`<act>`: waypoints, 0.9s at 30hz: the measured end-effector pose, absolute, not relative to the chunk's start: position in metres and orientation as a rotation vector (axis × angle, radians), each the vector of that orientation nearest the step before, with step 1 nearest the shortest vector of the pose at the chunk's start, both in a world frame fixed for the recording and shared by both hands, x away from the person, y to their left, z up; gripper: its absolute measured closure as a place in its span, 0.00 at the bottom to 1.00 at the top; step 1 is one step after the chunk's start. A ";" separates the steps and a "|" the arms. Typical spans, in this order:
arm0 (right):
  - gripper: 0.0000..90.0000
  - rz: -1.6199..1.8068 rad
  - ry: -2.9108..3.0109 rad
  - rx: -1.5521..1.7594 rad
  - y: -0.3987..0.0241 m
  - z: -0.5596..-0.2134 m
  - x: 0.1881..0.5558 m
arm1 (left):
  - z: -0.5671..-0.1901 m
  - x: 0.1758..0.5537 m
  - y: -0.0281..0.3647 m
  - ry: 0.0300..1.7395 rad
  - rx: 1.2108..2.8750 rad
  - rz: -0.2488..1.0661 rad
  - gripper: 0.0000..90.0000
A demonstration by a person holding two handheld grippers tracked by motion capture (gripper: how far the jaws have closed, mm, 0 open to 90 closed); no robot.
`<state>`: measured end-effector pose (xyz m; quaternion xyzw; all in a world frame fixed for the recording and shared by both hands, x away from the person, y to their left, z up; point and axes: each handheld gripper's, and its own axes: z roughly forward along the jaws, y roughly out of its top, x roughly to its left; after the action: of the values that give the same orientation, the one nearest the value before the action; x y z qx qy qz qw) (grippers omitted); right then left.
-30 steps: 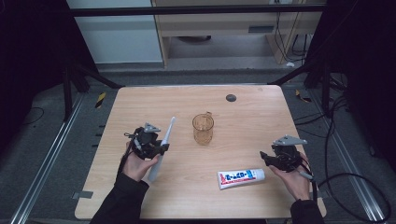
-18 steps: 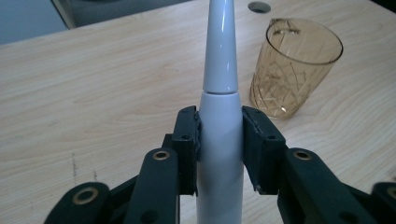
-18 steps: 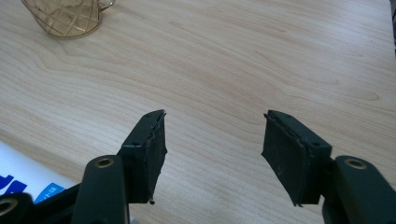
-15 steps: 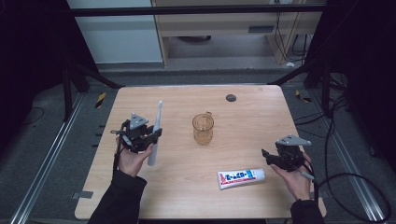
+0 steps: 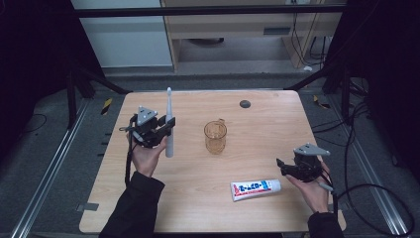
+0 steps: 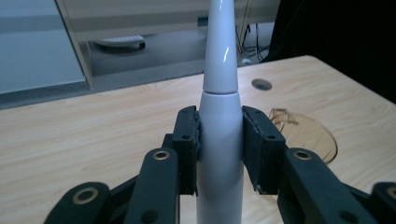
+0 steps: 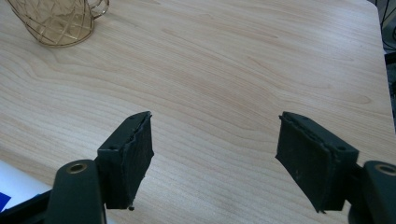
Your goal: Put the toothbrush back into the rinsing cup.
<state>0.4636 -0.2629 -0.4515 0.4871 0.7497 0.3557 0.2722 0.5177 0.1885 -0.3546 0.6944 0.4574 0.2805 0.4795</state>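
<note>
White toothbrush (image 6: 219, 140) clamped in left fingers (image 6: 187, 140); right fingers (image 7: 130, 158), just opening, empty.

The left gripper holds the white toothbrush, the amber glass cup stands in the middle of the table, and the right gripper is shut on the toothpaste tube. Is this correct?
Not quite. The right gripper is open and holds nothing, as the right gripper view shows; the toothpaste tube lies on the table beside it. The left gripper does hold the toothbrush, and the cup stands mid-table.
</note>
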 end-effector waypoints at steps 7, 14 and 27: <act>0.28 0.957 2.013 1.306 -0.263 -0.453 0.464 | -0.344 0.529 0.172 1.079 1.638 0.715 0.75; 0.27 0.948 2.005 1.305 -0.264 -0.453 0.464 | -0.336 0.536 0.163 1.061 1.578 0.754 0.75; 0.26 0.950 2.011 1.296 -0.264 -0.455 0.465 | -0.325 0.552 0.141 1.034 1.490 0.776 0.75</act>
<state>0.4650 -0.2636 -0.4554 0.4833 0.7500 0.3542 0.2802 0.5524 0.1412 -0.3251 0.6299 0.4370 0.3280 0.5520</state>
